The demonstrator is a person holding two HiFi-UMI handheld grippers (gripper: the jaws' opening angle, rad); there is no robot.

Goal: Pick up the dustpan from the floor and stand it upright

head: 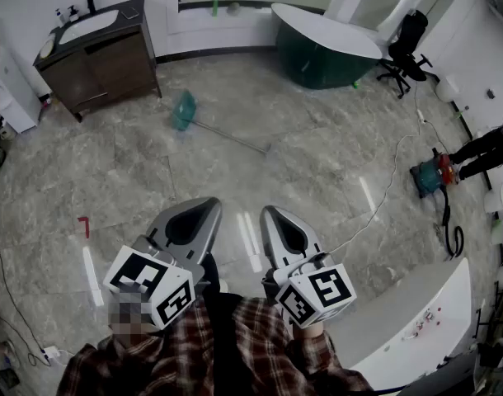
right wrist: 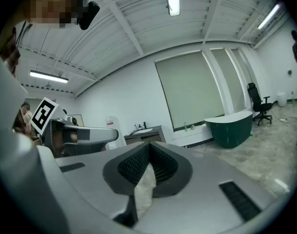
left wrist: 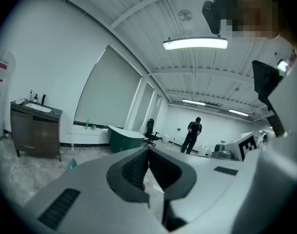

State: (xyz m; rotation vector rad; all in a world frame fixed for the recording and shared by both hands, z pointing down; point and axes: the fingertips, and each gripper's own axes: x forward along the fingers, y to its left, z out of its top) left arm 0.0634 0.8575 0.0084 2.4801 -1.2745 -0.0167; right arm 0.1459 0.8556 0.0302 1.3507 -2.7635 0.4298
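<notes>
The green dustpan [head: 183, 110] lies on the marble floor well ahead of me, its long thin handle [head: 235, 139] stretching toward the right. In the left gripper view the dustpan [left wrist: 70, 164] shows only as a small green shape past the jaw. My left gripper [head: 206, 205] and right gripper [head: 270, 213] are held side by side close to my body, far short of the dustpan. The tips of the left gripper [left wrist: 148, 150] meet with nothing between them. The right gripper [right wrist: 149, 144] is shut and empty too.
A dark wooden sink cabinet [head: 103, 56] stands at the back left, next to a water dispenser [head: 8, 89]. At the back are a green-based counter [head: 326, 52] and an office chair [head: 404, 48]. A blue machine with a cable [head: 429, 176] and a person [left wrist: 191, 135] are on the right.
</notes>
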